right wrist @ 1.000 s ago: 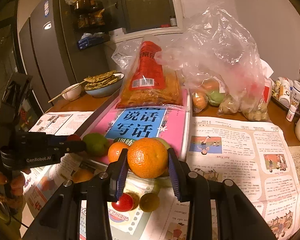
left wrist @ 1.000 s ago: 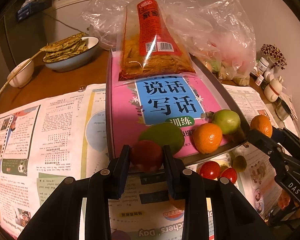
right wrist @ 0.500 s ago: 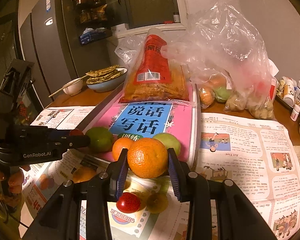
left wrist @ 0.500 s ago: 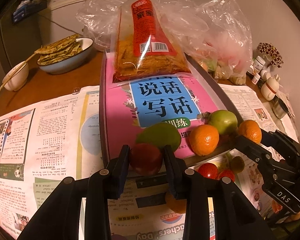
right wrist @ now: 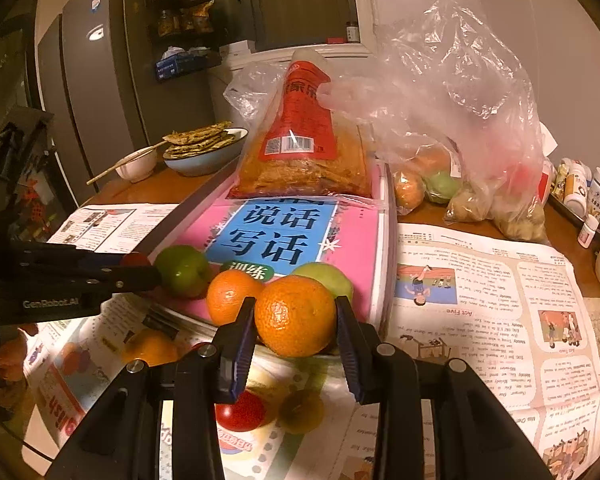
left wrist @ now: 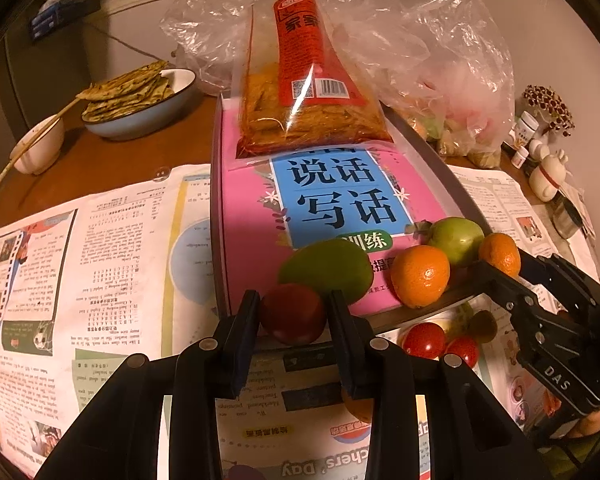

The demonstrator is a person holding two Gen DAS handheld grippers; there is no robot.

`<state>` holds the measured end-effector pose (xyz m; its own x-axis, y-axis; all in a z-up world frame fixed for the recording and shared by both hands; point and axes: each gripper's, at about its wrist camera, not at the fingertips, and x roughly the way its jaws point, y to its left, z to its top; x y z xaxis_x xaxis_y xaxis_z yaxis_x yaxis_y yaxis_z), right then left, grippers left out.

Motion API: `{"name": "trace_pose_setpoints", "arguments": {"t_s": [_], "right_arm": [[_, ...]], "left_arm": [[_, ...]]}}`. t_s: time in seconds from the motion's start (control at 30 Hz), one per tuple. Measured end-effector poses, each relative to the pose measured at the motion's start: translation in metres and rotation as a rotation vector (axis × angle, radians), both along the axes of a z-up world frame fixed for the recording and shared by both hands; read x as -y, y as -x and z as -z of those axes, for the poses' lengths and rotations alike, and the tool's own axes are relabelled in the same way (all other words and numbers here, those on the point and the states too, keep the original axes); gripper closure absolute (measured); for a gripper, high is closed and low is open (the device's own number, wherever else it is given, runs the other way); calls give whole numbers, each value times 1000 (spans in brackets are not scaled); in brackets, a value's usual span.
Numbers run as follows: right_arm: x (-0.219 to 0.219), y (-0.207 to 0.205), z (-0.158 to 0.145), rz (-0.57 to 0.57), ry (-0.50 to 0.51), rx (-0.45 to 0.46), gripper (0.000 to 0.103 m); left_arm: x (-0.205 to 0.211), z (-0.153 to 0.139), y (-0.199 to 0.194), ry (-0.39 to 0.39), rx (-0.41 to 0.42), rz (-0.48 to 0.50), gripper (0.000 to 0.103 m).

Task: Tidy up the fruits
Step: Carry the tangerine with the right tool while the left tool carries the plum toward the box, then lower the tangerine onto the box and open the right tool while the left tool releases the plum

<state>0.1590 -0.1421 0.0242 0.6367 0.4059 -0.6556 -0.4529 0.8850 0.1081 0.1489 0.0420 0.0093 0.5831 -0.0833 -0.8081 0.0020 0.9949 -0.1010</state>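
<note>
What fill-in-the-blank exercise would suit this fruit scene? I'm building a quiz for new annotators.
1. The left gripper is shut on a dark ____ fruit.
2. The right gripper is shut on an ____.
3. The row of fruit sits on a ____ book.
4. The bowl behind holds flat ____.

Missing: red; orange; pink; pancakes

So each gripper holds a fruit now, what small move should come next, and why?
Probably lower the right gripper and set its orange on the pink book, beside the orange and green fruit lined there; the left gripper holds a red fruit.
</note>
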Motion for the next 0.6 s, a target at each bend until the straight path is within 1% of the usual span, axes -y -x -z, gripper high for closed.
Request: {"name": "trace_pose_setpoints", "arguments": {"t_s": [0.07,0.17,0.27,0.6], "right_arm": [[1,-2,1,7,7,7,65],[5,-4,2,20,20,19,65],[8,-7,4,26,8,10,65],[-3,-6,4,-19,29,34,65]], "left_arm": [[0,1,0,-5,-14,-7,67],[-2,2,0,-2,-9,-15,67],[-1,1,-1,-6,-5,-13,67],[-1,0,-3,-1,7,-12,67]]}}
